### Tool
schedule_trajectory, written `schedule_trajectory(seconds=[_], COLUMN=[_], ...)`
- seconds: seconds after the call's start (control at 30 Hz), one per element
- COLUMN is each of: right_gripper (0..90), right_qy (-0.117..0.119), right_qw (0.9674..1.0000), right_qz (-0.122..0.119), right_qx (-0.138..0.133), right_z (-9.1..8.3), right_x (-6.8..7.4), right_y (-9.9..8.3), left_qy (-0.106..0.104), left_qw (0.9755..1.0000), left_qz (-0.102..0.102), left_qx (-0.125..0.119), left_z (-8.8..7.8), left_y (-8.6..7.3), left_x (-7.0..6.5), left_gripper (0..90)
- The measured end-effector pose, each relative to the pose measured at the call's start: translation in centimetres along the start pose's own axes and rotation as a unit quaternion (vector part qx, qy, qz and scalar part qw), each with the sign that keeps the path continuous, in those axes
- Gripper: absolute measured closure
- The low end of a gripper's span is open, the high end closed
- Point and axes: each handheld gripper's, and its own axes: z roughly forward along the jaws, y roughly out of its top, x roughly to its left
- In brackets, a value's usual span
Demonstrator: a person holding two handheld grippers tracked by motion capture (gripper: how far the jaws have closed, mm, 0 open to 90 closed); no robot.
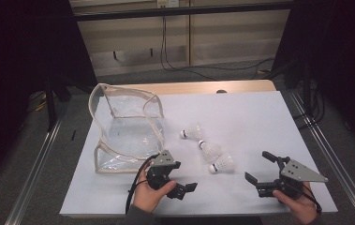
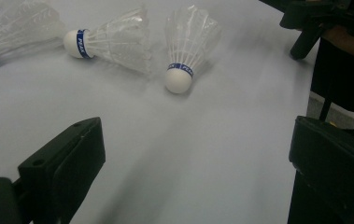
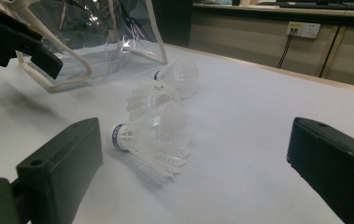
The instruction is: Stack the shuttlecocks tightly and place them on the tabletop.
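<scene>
Item: three white shuttlecocks, each with a blue band at the cork, lying in a loose row on the white table (image 1: 240, 117) just right of the clear bag. Landmark: clear bag (image 1: 127, 129), plastic with pale trim, standing open on the left half of the table. Far shuttlecock (image 1: 192, 132), nearest the bag's right wall, on its side. Middle shuttlecock (image 1: 209, 150), a little further from the bag and toward the person, close to the first. Near shuttlecock (image 1: 222, 164), furthest of the three from the bag, on its side with the cork pointing back toward the bag's side (the band carries lettering, too small to read fully). Left gripper (image 1: 188, 188), held in the person's left hand (image 1: 151, 193) just in front of the bag's near right corner, jaws spread apart and empty, facing the shuttlecocks across bare table. Right gripper (image 1: 260, 166), held in the right hand (image 1: 299, 206), well right of the bag beyond the shuttlecocks, jaws likewise spread wide with nothing between them, aimed back toward the near shuttlecock and the bag behind it.
</scene>
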Motion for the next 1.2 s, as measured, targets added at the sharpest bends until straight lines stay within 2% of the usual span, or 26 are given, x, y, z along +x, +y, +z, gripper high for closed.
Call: schedule_trajectory(seconds=[0.13,0.37,1.2], right_gripper=[2.6,2.6,2.6], right_qy=[0.000,-0.001,-0.001], right_qw=[1.0000,1.0000,1.0000], right_qz=[0.000,-0.001,0.000], right_qx=[-0.001,-0.001,-0.001], right_z=[0.0,-0.1,0.0], right_x=[0.0,0.0,0.0], right_y=[0.0,0.0,0.0], left_qy=[0.000,-0.003,-0.006], left_qw=[1.0000,1.0000,0.9999], left_qz=[0.003,-0.004,-0.006], left_qx=[0.003,0.002,0.011], left_z=[-0.4,-1.2,-2.9], left_y=[-0.1,-0.4,-0.9], left_x=[0.2,0.6,0.6], left_gripper=[3.7,5.0,8.2])
